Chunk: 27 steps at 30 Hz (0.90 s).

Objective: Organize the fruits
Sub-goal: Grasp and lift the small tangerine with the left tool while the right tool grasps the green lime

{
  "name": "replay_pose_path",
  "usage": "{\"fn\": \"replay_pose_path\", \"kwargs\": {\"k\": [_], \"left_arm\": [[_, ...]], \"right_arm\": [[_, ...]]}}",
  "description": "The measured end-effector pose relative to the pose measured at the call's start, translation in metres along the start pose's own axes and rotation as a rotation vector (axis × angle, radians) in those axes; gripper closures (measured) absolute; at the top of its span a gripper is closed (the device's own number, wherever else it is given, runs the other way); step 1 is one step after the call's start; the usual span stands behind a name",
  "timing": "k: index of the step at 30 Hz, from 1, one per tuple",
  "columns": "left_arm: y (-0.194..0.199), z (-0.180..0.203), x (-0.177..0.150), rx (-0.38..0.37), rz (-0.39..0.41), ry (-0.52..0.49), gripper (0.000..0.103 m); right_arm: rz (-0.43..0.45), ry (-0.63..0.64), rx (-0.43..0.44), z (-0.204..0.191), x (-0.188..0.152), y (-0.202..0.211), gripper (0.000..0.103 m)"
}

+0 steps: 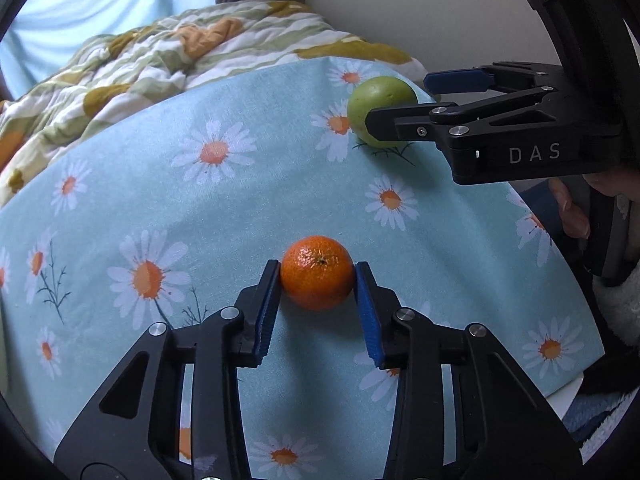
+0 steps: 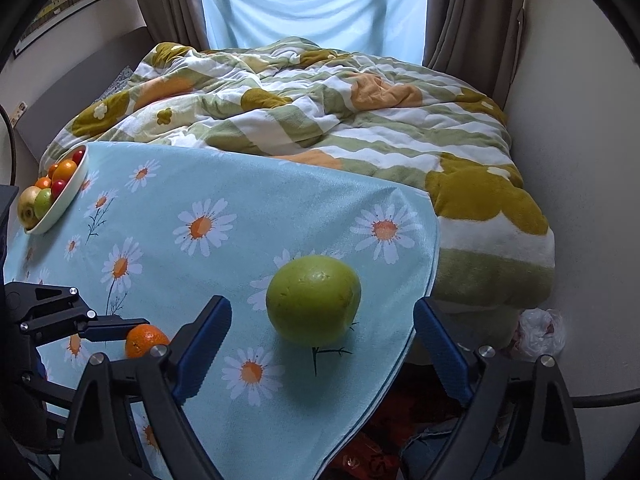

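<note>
An orange mandarin (image 1: 317, 271) rests on the daisy-print tablecloth (image 1: 240, 208). My left gripper (image 1: 316, 270) is shut on it, both blue pads touching its sides; it also shows in the right wrist view (image 2: 145, 340). A green apple (image 2: 313, 300) sits near the cloth's right edge. My right gripper (image 2: 322, 320) is open wide, its fingers on either side of the apple without touching it. In the left wrist view the apple (image 1: 380, 110) is partly hidden behind the right gripper (image 1: 396, 102). A white bowl (image 2: 66, 196) holding several fruits stands at the far left.
A rumpled green, white and orange duvet (image 2: 320, 116) lies on the bed behind the table. The table edge (image 2: 416, 332) falls away just right of the apple. A plastic bag (image 2: 540, 332) lies on the floor beyond it.
</note>
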State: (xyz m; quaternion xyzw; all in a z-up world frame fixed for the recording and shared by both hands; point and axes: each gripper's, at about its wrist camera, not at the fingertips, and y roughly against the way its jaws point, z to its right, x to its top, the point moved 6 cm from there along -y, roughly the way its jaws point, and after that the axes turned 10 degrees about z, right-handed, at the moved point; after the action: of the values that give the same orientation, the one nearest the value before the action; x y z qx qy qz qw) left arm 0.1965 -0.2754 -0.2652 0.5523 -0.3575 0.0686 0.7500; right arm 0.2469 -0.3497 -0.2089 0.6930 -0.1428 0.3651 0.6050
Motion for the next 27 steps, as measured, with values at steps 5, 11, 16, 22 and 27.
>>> {"fn": "replay_pose_path", "kwargs": {"k": [5,11,16,22,27], "left_arm": [[0.001,0.000,-0.002,0.005,-0.003,0.007,0.060],[0.006,-0.003,-0.006,0.019,-0.001,0.020,0.060],[0.010,-0.010,-0.010,0.041,-0.001,0.032,0.060],[0.019,-0.021,-0.015,0.067,0.005,0.062,0.060],[0.034,-0.029,-0.015,0.096,0.025,0.083,0.060]], "right_arm": [[0.002,0.021,0.005,0.000,-0.001,-0.002,0.027],[0.008,0.068,0.009,-0.004,0.001,-0.007,0.030],[-0.013,0.100,0.026,-0.009,0.001,-0.015,0.042],[-0.030,0.133,0.013,-0.013,0.000,-0.020,0.054],[-0.019,0.095,0.038,-0.017,0.002,-0.017,0.054]]}}
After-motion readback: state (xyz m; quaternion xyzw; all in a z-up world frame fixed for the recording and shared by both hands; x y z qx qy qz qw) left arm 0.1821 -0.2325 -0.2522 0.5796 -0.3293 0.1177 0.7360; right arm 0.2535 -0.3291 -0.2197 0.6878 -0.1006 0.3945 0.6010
